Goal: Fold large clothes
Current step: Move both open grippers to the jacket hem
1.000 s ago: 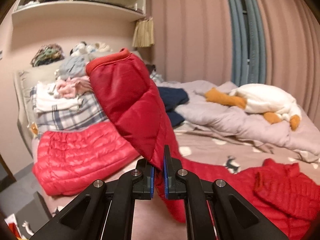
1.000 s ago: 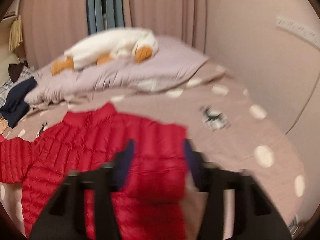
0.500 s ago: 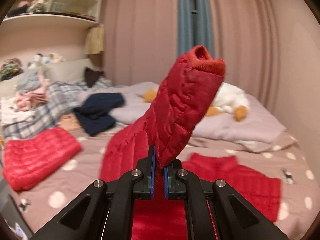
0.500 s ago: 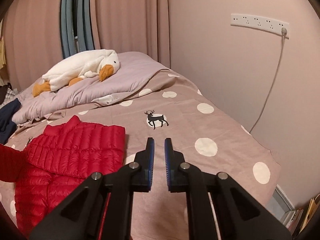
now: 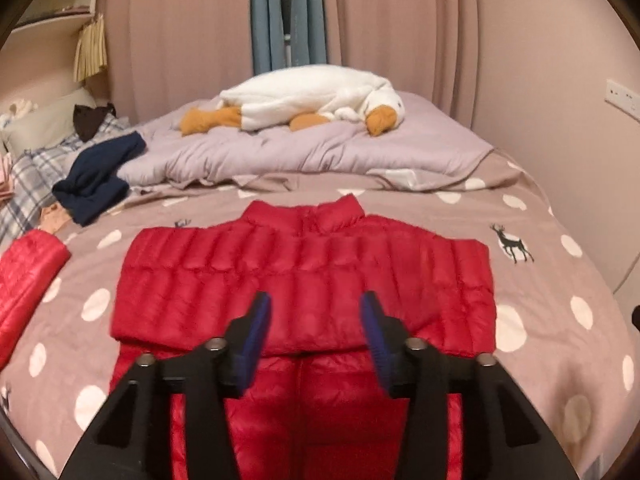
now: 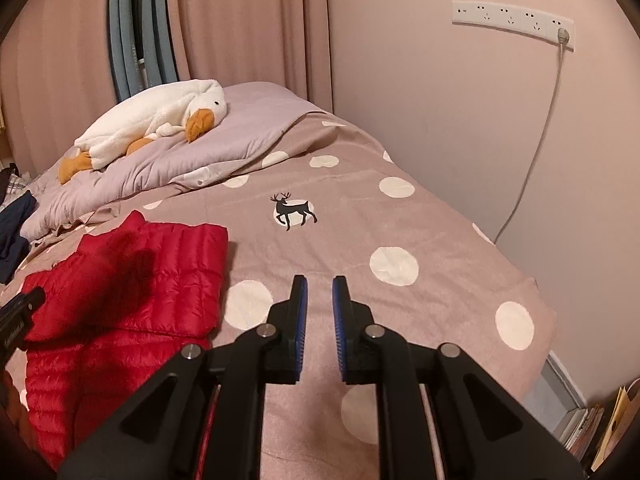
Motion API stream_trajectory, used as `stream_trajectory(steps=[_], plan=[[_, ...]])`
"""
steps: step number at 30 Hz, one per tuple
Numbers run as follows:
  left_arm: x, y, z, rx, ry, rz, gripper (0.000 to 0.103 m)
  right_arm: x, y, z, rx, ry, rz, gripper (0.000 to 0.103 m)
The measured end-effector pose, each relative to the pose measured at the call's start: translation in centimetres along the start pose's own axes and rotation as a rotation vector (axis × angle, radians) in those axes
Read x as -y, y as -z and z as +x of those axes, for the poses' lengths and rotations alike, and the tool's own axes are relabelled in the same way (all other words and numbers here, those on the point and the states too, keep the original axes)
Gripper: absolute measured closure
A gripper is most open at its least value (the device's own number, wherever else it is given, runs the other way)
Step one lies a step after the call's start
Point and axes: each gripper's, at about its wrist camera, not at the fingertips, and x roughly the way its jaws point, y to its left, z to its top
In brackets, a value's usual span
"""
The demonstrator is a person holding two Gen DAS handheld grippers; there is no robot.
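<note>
No words can be read anywhere. The red puffy jacket lies flat on the bed, its sleeves folded across its front, its soft stitched rows shiny. The bed cover is brown with white dots and small black deer.

The left tongs hang over the jacket. Their jaws have just been opening, stand wide apart and hold nothing.

The right tongs are over the bare cover beside the jacket, jaws a little apart, empty.

A fluffy white toy goose rests on a grey blanket.
</note>
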Motion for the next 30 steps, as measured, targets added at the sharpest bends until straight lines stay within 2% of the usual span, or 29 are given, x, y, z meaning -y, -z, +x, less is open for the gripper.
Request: stream_trajectory(steps=[2, 3, 10, 12, 15, 19, 21, 22, 24, 26, 28, 30], plan=[[-0.1, -0.3, -0.8, 0.031, -0.008, -0.017, 0.039, -0.4, 0.0, 0.0, -0.004, -0.014, 0.001, 0.085], [-0.5, -0.5, -1.2, 0.051, -0.016, -0.029, 0.038, -0.7, -0.1, 0.0, -0.005, -0.024, 0.0, 0.084], [-4.8, -1.5, -2.2, 0.121, -0.18, -0.11, 0.037, -5.0, 0.2, -0.3, -0.009, -0.069, -0.06, 0.084], [-6.4, -1.4, -2.3, 0.121, -0.199, -0.13, 0.037, -6.6, 0.3, -0.3, -0.014, -0.085, -0.078, 0.082], [-9.3, -1.3, -2.6, 0.13, -0.237, -0.178, 0.037, -9.5, 0.5, -0.4, -0.012, -0.115, -0.116, 0.077], [-13.3, -1.0, -2.5, 0.132, -0.31, -0.211, 0.038, -13.4, 0.8, -0.2, -0.023, -0.18, -0.163, 0.065], [-15.1, -0.8, -2.3, 0.117, -0.335, -0.231, 0.045, -15.7, 0.7, 0.6, -0.043, -0.231, -0.179, 0.062], [-15.9, -0.7, -2.2, 0.11, -0.351, -0.24, 0.051, -16.4, 0.6, 1.2, -0.052, -0.24, -0.183, 0.06], [-17.8, -0.4, -1.8, 0.107, -0.398, -0.254, 0.056, -18.7, 0.5, 2.7, -0.064, -0.241, -0.209, 0.055], [-19.2, -0.1, -1.5, 0.109, -0.432, -0.265, 0.066, -20.2, 0.5, 4.1, -0.08, -0.24, -0.233, 0.04], [-20.5, 0.4, -1.1, 0.098, -0.455, -0.282, 0.071, -22.0, 1.0, 6.4, -0.11, -0.234, -0.251, 0.031], [-21.5, 0.8, -0.2, 0.072, -0.472, -0.284, 0.081, -23.1, 1.5, 8.3, -0.135, -0.223, -0.259, 0.03]])
